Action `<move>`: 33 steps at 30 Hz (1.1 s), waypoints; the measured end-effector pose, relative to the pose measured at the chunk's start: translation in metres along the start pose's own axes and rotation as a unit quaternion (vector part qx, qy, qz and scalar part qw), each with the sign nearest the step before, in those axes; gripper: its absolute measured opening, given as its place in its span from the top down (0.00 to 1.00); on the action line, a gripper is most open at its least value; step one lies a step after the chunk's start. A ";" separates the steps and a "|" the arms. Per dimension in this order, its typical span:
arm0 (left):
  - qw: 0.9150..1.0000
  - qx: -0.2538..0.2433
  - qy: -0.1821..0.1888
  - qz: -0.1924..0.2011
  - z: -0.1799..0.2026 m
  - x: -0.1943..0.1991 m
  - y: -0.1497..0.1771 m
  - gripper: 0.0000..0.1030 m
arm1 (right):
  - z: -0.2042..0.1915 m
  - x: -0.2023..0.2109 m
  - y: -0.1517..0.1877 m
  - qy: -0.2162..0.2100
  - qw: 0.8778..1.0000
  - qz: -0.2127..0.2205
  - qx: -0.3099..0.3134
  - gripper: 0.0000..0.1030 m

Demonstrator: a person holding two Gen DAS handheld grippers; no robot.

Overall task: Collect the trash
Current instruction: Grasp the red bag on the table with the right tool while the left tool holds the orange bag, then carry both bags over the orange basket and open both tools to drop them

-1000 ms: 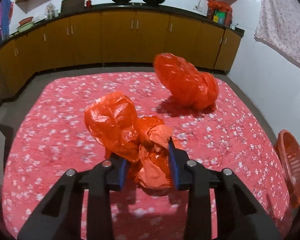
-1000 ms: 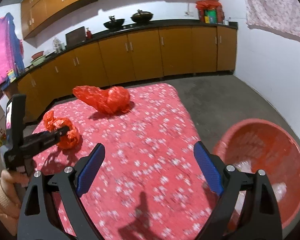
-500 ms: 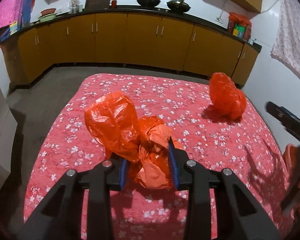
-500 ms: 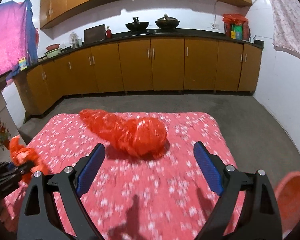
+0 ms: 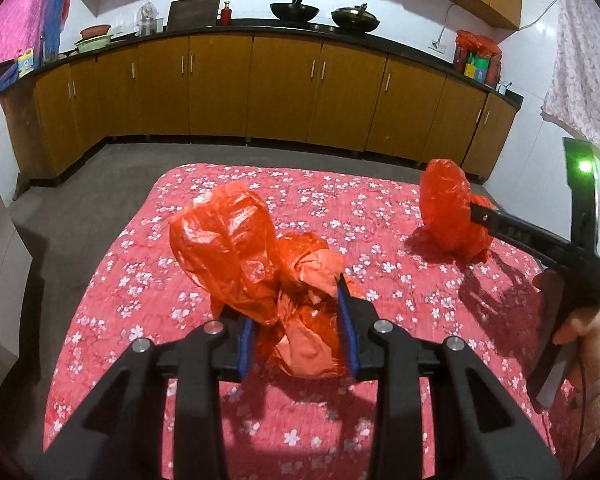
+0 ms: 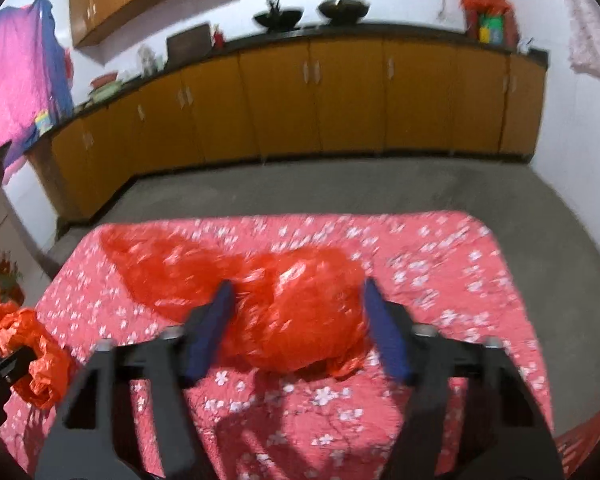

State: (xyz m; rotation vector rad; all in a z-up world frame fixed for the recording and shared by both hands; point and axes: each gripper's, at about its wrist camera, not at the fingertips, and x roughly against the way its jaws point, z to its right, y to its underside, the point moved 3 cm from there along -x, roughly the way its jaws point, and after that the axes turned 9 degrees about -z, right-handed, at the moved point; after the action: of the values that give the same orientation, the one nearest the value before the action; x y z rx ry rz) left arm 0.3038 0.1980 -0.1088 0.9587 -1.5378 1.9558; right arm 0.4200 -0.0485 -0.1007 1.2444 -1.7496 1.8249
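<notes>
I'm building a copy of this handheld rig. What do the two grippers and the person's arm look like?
Both grippers, left gripper and right gripper, are matte black plastic with silver bolt heads and blue pads on the fingers. The right one's black upright carries a glowing green light. The hand below it emerges from a beige knitted sleeve.

Your crumpled bag (image 5: 260, 276) sits over the cloth-covered table (image 5: 148, 280), between its near and far edges. The second bag (image 5: 448, 208) lies on it toward the far right corner. Cabinets (image 5: 280, 88) stand behind the far edge.
</notes>
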 end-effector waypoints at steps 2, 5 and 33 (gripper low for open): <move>1.000 -0.001 0.000 -0.003 0.001 -0.003 0.001 0.66 | -0.002 0.001 0.002 0.002 1.000 -0.006 0.008 0.72; 1.000 -0.003 -0.001 -0.005 0.002 -0.004 0.004 0.66 | -0.002 0.006 0.007 0.001 1.000 -0.008 0.013 0.85; 0.987 -0.118 0.113 0.012 0.124 0.115 0.062 0.66 | 0.103 0.273 0.183 0.094 0.987 0.078 -0.102 0.91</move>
State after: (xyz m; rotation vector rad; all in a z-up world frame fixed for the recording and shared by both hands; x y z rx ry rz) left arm 0.2139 0.0558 -0.0449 0.6022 -1.6096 1.7785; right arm 0.1669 -0.2688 -0.0257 0.8513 -1.9144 1.7285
